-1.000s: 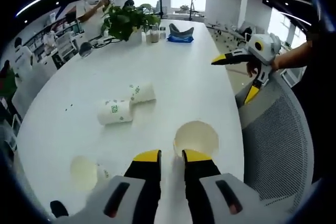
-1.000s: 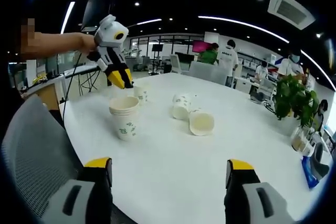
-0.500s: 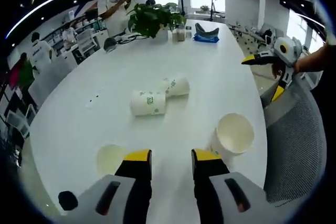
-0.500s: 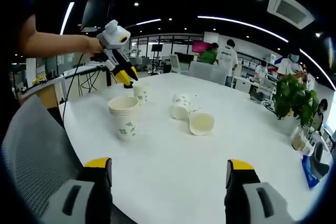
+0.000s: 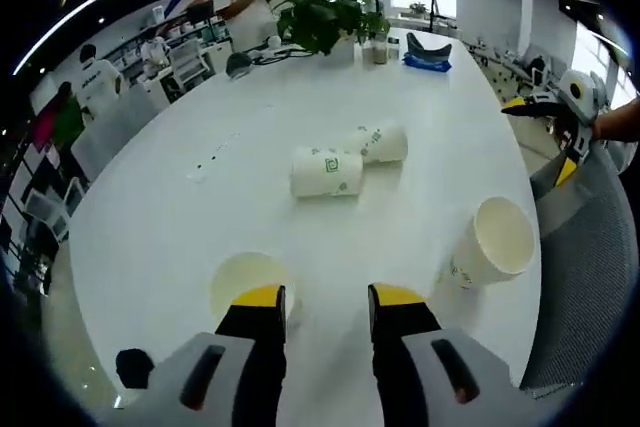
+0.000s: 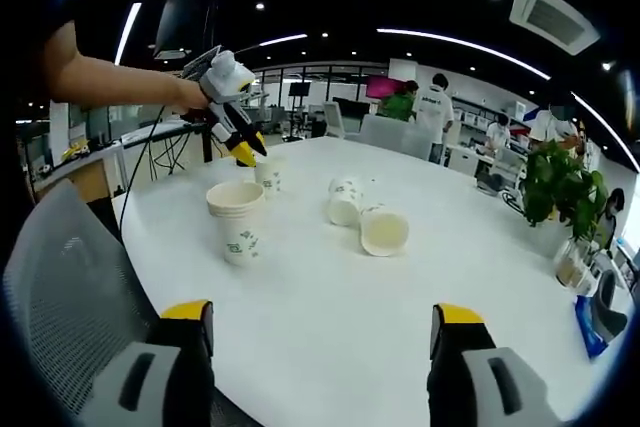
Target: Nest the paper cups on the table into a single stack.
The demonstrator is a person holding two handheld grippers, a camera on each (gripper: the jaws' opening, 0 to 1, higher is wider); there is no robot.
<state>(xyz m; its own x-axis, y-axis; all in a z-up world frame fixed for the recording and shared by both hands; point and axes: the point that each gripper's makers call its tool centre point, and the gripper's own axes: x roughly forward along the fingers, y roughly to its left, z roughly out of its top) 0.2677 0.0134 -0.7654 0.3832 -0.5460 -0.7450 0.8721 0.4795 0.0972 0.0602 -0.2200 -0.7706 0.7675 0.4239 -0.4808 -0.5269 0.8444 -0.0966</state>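
Left gripper view: the left hand-held gripper hangs over the white bench, jaws narrowly parted and empty, right above a lone upright cup; two toppled cups lie beyond, a started stack to the right. Right gripper view: the right hand-held gripper gapes wide, empty, and here the stack's layered rims show. Three cups look left to nest.

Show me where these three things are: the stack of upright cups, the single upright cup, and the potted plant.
stack of upright cups [image 6: 237, 222], right gripper view, on its side wall.
single upright cup [image 6: 267, 179], right gripper view, on its side wall.
potted plant [image 5: 325, 17], left gripper view, on its leaves.
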